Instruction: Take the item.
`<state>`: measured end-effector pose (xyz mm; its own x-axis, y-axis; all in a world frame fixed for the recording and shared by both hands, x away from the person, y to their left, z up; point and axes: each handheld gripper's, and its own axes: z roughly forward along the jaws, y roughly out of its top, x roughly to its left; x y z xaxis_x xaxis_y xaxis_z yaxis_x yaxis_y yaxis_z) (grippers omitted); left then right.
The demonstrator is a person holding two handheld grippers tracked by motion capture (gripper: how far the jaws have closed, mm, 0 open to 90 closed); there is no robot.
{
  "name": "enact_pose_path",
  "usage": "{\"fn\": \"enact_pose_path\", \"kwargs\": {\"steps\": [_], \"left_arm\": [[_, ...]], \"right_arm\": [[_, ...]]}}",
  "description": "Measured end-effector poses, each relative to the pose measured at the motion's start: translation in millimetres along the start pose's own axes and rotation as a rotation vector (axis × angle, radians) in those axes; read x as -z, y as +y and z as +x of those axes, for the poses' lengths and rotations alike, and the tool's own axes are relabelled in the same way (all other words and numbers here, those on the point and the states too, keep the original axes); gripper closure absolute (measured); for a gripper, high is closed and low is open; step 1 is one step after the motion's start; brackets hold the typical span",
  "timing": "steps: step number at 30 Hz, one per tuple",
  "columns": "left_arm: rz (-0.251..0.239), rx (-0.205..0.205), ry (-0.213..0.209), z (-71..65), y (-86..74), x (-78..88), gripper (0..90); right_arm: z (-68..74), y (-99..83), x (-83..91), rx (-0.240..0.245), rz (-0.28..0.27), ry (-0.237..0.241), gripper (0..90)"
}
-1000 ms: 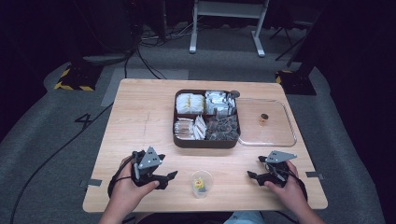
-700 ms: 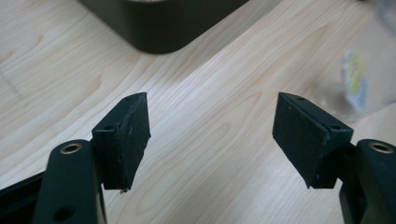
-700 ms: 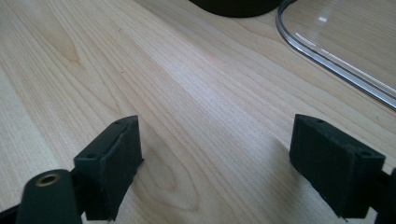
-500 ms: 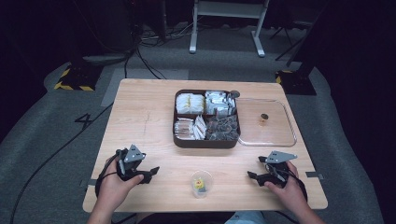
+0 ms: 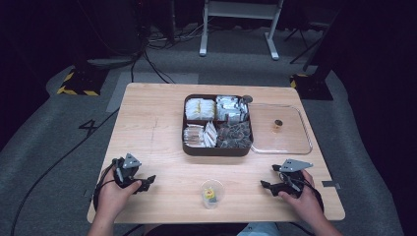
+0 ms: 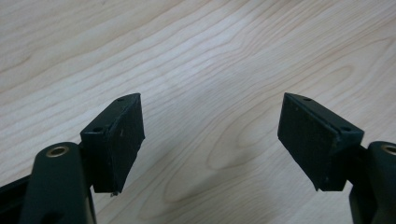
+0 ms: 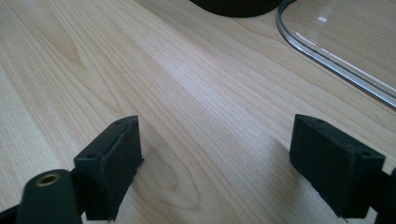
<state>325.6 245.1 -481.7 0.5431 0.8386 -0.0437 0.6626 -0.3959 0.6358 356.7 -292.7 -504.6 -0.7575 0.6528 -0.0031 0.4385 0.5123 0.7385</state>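
My left gripper (image 5: 146,183) rests low on the wooden table (image 5: 157,123) near its front left corner, held in a hand. Its jaws have just been opening and stand apart, with bare wood between them in the left gripper view (image 6: 210,105). My right gripper (image 5: 266,187) lies near the front right, jaws wide apart over bare wood (image 7: 215,123). Between the two, near the front edge, stands a small clear cup (image 5: 212,192) with something yellow inside.
A dark tray (image 5: 218,150) with four compartments of packets sits at the table's middle back. A clear lid (image 5: 290,143) lies to its right with a small dark knob (image 5: 278,124) on it; the lid's rim (image 7: 327,58) shows beyond the right jaws.
My left gripper has moved left, away from the cup, and sunk toward the table. The right gripper has stayed put.
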Motion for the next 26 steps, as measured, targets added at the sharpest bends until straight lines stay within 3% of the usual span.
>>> {"fn": "enact_pose_path", "kwargs": {"steps": [8, 13, 16, 19, 26], "left_arm": [[0.051, -0.014, 0.004, 10.9, -10.5, -4.6, 21.2], [0.039, -0.031, 0.005, 15.5, -13.5, -5.7, 16.2], [0.0, -0.031, -0.003, 17.0, -16.2, -9.4, 12.0], [-0.035, -0.043, -0.001, 18.2, -18.8, -14.8, 2.1], [-0.038, -0.004, 0.033, 13.8, -20.2, -14.4, 0.1]], "right_arm": [[0.0, 0.0, 0.0, 0.0, 0.0, 0.0, 17.0], [0.1, 0.0, 0.0, -0.002, -0.001, 0.0, 17.0], [0.1, 0.0, 0.0, -0.001, -0.001, 0.0, 17.0], [0.1, 0.0, 0.0, -0.001, 0.0, 0.0, 17.0], [0.1, 0.0, 0.0, -0.001, -0.001, 0.0, 17.0]]}}
